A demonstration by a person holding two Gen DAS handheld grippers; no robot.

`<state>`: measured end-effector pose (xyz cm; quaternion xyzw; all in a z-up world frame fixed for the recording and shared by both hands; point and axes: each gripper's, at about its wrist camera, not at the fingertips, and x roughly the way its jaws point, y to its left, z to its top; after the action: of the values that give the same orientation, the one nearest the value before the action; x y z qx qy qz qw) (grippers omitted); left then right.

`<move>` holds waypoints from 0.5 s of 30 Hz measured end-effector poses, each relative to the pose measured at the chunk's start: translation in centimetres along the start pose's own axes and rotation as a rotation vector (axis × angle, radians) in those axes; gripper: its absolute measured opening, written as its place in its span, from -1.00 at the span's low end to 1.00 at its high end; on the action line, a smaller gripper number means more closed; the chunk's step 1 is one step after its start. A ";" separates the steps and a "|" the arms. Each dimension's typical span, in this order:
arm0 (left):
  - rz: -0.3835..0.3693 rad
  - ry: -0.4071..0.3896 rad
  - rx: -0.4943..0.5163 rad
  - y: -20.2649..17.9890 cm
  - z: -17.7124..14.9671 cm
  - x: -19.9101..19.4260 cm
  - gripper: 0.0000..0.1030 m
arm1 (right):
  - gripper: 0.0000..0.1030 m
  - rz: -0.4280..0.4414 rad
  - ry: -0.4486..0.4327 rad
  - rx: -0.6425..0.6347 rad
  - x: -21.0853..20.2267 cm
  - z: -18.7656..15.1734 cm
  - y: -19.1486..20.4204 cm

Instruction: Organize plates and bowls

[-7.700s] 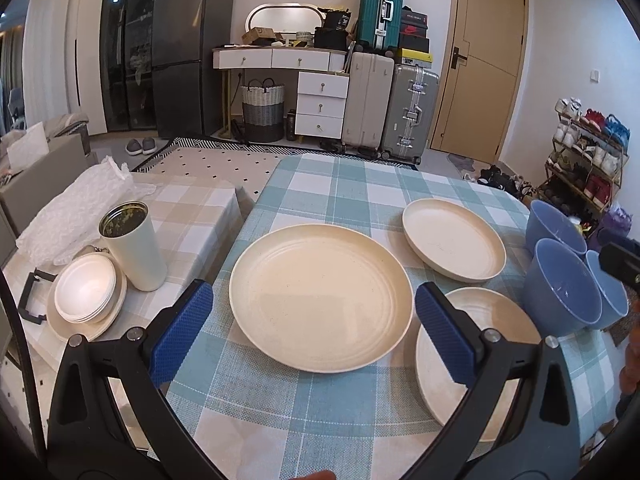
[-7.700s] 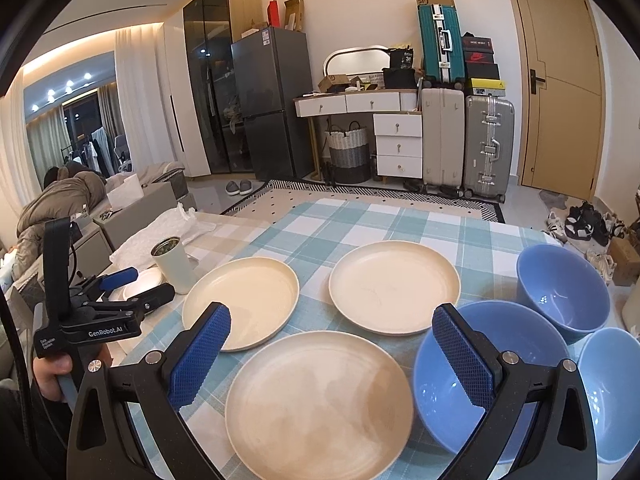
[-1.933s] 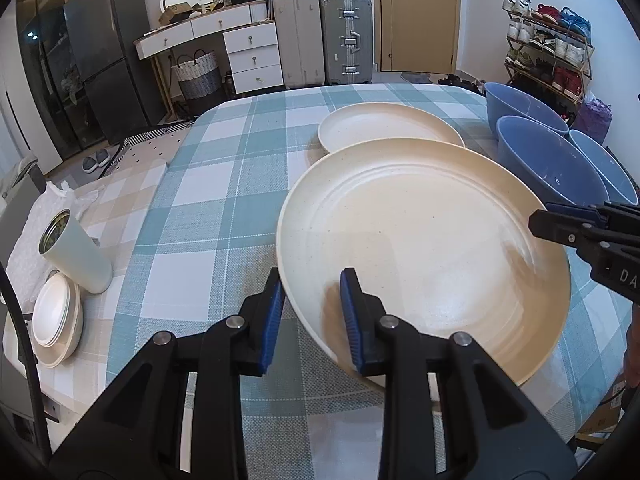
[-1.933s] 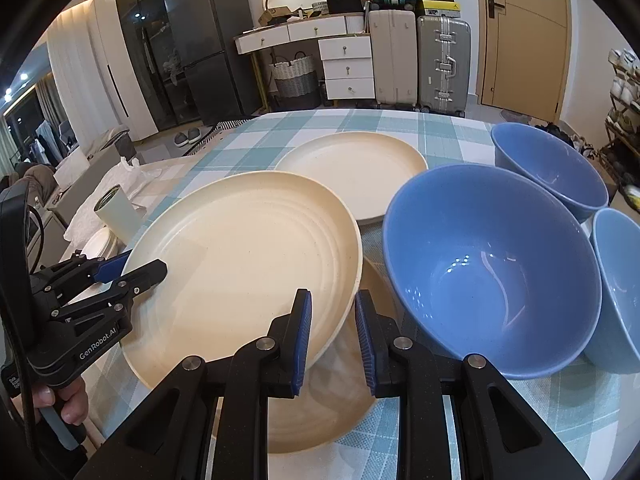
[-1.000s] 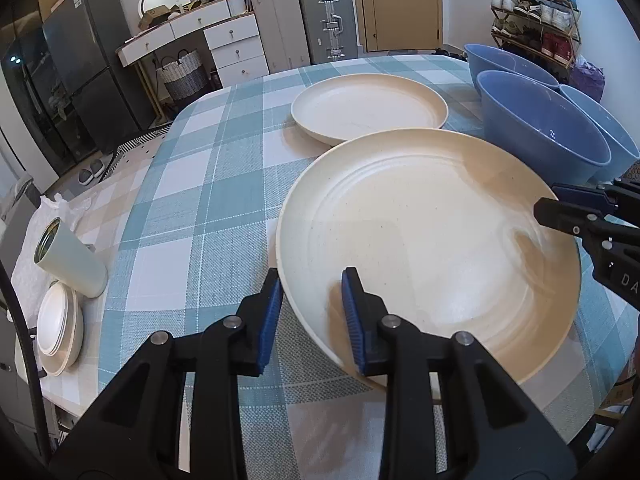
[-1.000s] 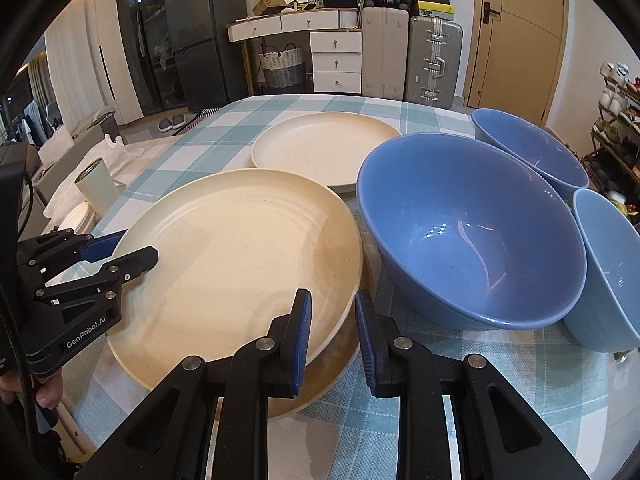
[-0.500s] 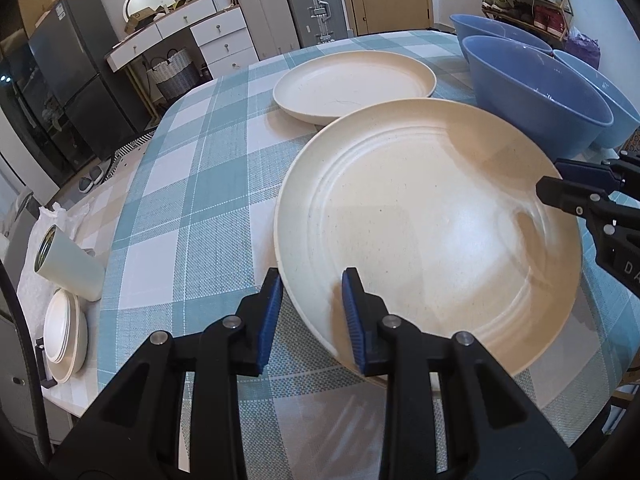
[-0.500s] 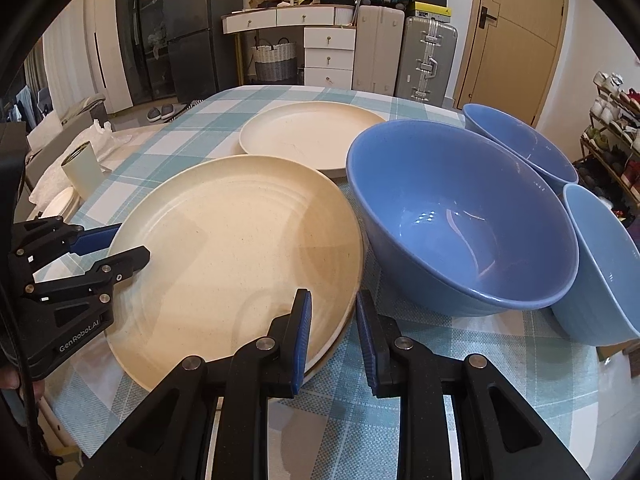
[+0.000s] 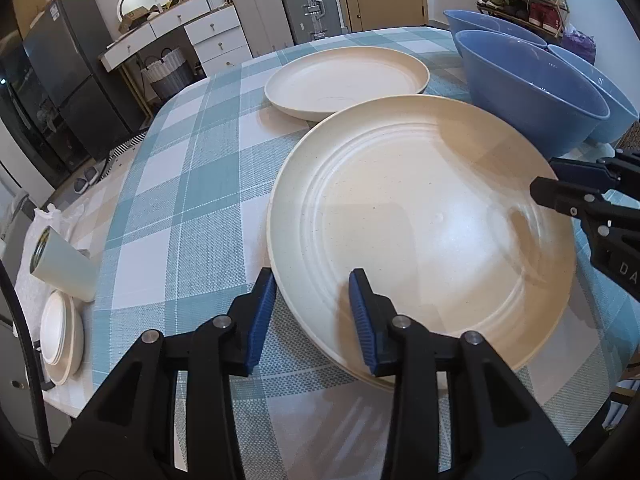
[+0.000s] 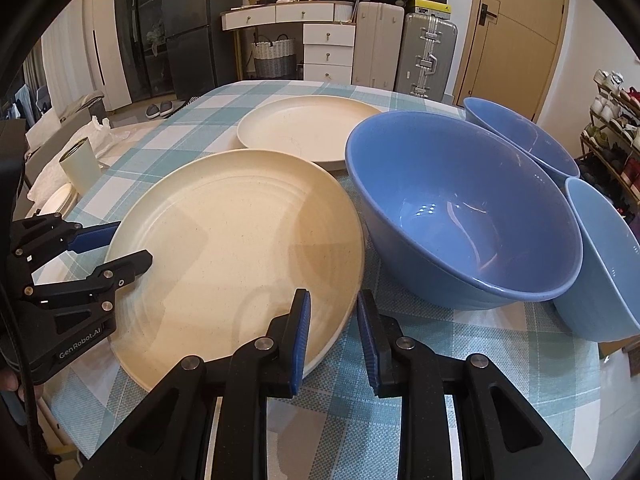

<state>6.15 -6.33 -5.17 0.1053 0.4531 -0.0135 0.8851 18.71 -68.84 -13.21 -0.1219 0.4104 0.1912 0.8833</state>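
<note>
Grippers (image 9: pixel 312 312) (image 10: pixel 332 332) astride plate (image 9: pixel 420 220) rim

Our left gripper (image 9: pixel 312 312) straddles the near rim of a big cream plate (image 9: pixel 424 224). We see our right gripper (image 9: pixel 560 184) at the plate's right edge. A second plate (image 9: pixel 344 76) and blue bowls (image 9: pixel 528 84) sit farther off.

I see cream plates (image 9: pixel 424 224) and blue bowls (image 10: pixel 460 208) on a teal-and-white checked tablecloth (image 9: pixel 180 208); gripper pads (image 9: pixel 262 316) blue, frames black.
</note>
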 end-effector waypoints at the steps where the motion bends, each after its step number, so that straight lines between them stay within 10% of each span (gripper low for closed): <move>1: -0.010 -0.001 -0.007 0.1 0.0 0.0 -0.29 | -0.51 0.003 0.001 0.001 0.0 0.0 0.0; 9: -0.083 0.001 -0.065 1.0 0.3 -0.1 0.02 | -0.41 0.030 -0.004 -0.004 -0.6 0.2 -0.5; 15: -0.104 -0.063 -0.104 1.9 0.8 -1.8 0.45 | 0.17 0.077 -0.043 -0.011 -2.2 0.6 -0.3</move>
<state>5.94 -4.78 -2.96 0.0349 0.4299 -0.0393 0.9013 17.94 -69.38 -11.09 -0.1069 0.3945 0.2299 0.8832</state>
